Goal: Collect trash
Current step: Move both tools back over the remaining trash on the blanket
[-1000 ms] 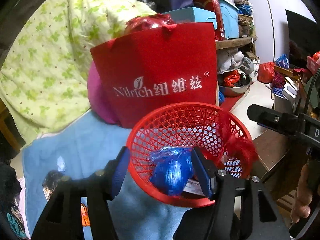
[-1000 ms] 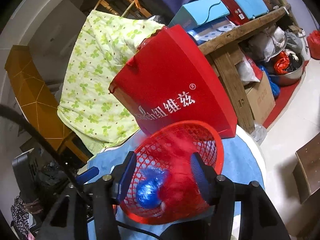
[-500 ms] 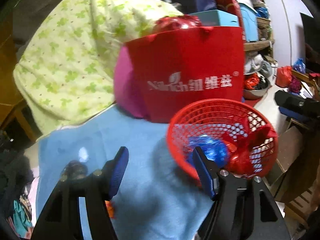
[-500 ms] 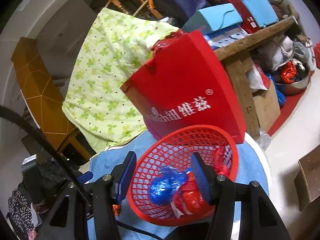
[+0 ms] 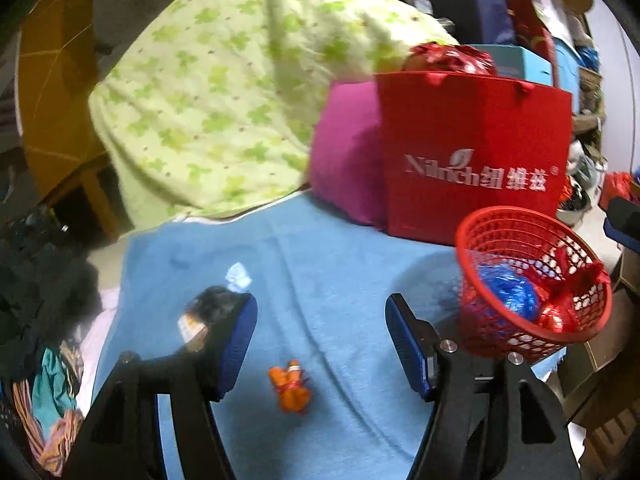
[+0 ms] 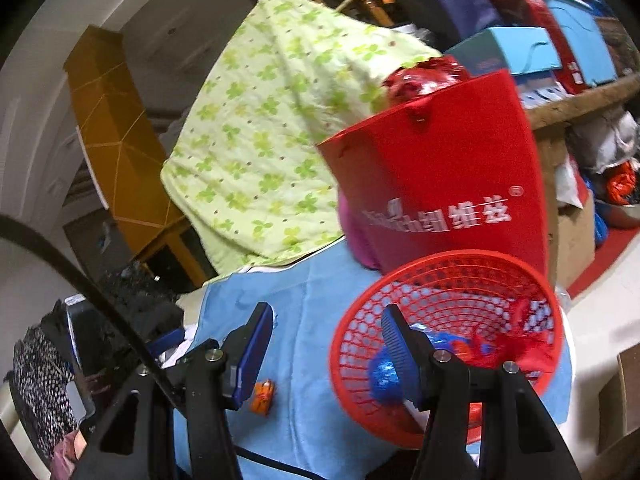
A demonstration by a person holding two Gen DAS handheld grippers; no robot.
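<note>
Left wrist view had the left gripper (image 5: 320,338) hovering over the blue towel (image 5: 320,264), jaws spread pretty wide with nothing between them, just bare towel. A small orange wrapper (image 5: 291,386) lay on the towel right below that gap, not touching either blue pad. Off to the right sat the red mesh basket (image 5: 516,220), tilted a bit, with a crumpled blue wrapper (image 5: 510,296) and some red foil trash (image 5: 560,312) already in it. Behind it stood a red paper gift bag (image 5: 476,152) with white lettering, a magenta cushion (image 5: 348,160) beside it, and a green clover-print blanket (image 5: 224,100) draped further back. From the right wrist view, the right gripper (image 6: 326,350) was also open at a middling width and held nothing; its right finger (image 6: 400,356) overlapped the basket's near rim (image 6: 340,344), though I couldn't tell if it was actually touching. The orange wrapper (image 6: 263,395) showed just under its left pad.
</note>
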